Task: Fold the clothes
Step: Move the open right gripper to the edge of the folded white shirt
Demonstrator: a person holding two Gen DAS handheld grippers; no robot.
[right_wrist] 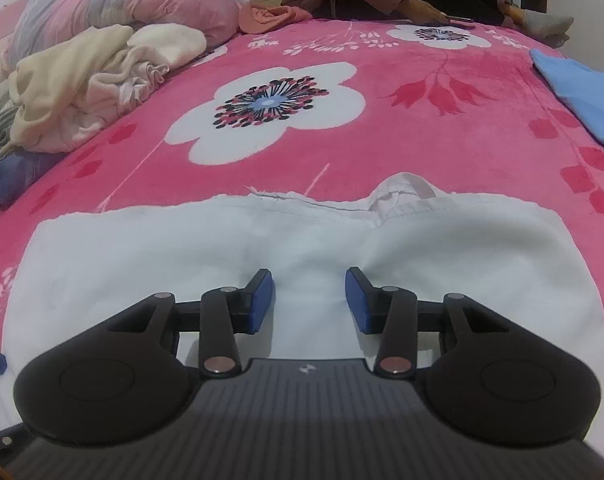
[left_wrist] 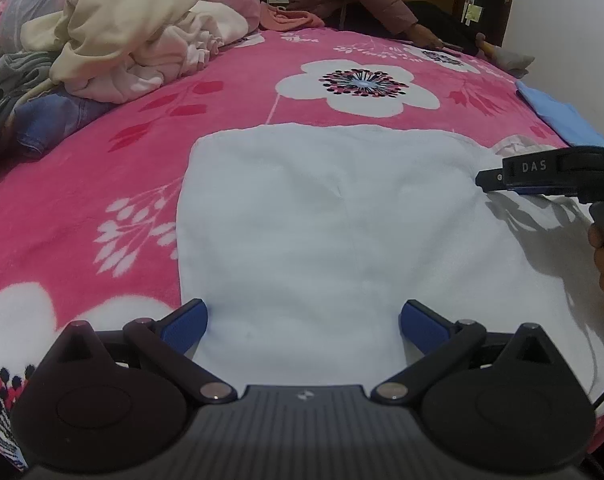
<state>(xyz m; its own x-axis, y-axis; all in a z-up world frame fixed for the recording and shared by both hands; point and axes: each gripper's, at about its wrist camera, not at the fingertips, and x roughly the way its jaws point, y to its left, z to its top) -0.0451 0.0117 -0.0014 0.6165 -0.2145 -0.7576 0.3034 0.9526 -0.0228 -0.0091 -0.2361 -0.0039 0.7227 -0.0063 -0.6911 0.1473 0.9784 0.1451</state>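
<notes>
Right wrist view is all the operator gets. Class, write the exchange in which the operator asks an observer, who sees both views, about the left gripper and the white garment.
Operator: Is the left gripper holding the white garment?
Observer: No. Its jaws stand wide open over the garment's near edge, with nothing pinched.
Operator: How does my right gripper look from the side?
Observer: It appears to hang just above the garment's right part, casting a shadow on the cloth.
</notes>
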